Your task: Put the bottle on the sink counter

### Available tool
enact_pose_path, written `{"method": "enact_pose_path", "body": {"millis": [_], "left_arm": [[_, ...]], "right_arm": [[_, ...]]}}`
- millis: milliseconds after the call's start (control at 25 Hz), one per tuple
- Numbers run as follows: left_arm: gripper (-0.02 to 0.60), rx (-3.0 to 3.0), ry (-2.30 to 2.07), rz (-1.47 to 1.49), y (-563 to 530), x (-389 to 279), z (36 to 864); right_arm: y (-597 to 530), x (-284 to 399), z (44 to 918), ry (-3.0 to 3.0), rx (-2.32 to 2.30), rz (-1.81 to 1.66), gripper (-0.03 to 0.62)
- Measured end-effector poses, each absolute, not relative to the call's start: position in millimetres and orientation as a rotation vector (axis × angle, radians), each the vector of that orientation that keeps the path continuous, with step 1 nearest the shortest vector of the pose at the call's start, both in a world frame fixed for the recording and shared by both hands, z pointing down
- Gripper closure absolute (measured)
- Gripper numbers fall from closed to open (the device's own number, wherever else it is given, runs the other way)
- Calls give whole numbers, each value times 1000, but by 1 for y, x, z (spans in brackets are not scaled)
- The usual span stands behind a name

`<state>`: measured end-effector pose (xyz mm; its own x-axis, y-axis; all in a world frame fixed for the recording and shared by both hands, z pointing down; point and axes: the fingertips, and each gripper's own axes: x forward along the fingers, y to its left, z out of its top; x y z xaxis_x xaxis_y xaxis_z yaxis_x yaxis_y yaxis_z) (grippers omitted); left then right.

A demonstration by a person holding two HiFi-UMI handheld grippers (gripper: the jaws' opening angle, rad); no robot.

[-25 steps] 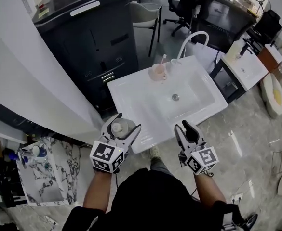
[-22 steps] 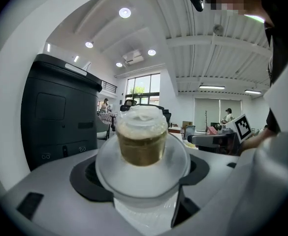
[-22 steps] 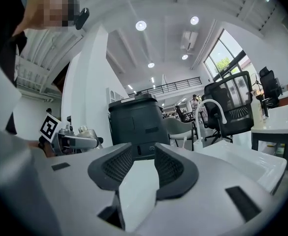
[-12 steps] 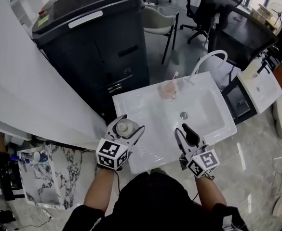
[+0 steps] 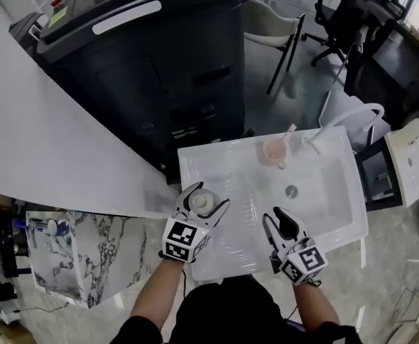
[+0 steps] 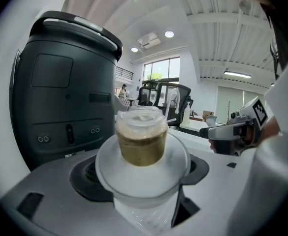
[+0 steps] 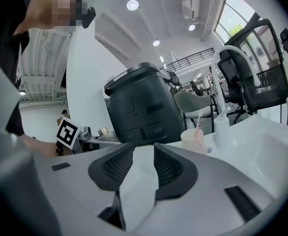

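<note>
Head view shows us standing at the white rectangular sink counter [image 5: 216, 160], which we use as our reference. Our left gripper [image 5: 204, 198] hangs over the counter's front left part, its jaws spread wide and clamped on the small white round bottle with a clear cap [image 5: 200, 202]. We cannot tell whether the bottle touches the counter surface. In the left gripper view, the left gripper [image 6: 141, 176] has its dark pads against either side of the bottle [image 6: 141, 141], which stands upright with brownish contents showing under the cap. Our right gripper [image 5: 278, 221] hovers over the counter's front edge, at the near rim of the basin. In the right gripper view, the right gripper [image 7: 143, 163] has its jaws only a narrow gap apart, with nothing between them. A pale pink cup holding a toothbrush [image 5: 275, 151] stands at the counter's back edge, beside the curved white faucet [image 5: 352, 113]. A large dark grey machine [image 5: 159, 56] stands behind the counter.
</note>
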<state>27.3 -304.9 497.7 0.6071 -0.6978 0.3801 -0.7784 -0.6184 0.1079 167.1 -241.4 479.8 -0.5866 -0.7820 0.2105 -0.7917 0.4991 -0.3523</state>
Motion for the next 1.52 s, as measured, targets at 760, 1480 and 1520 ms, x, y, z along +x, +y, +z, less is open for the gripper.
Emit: {"method": "enact_pose_path", "body": {"millis": [760,1480,1520], "left_arm": [[229,2438,-1414,520,-400,4,562],[229,2408,-1449,660,-441,5,593],[229,2406,-1451,664,-442,5,594]], "right_arm": [[-277,169,545,-2600,1231,814,453],[-286,172,562,-2556,1262,885,453],[-286,173,563,-2552,1265,888,453]]}}
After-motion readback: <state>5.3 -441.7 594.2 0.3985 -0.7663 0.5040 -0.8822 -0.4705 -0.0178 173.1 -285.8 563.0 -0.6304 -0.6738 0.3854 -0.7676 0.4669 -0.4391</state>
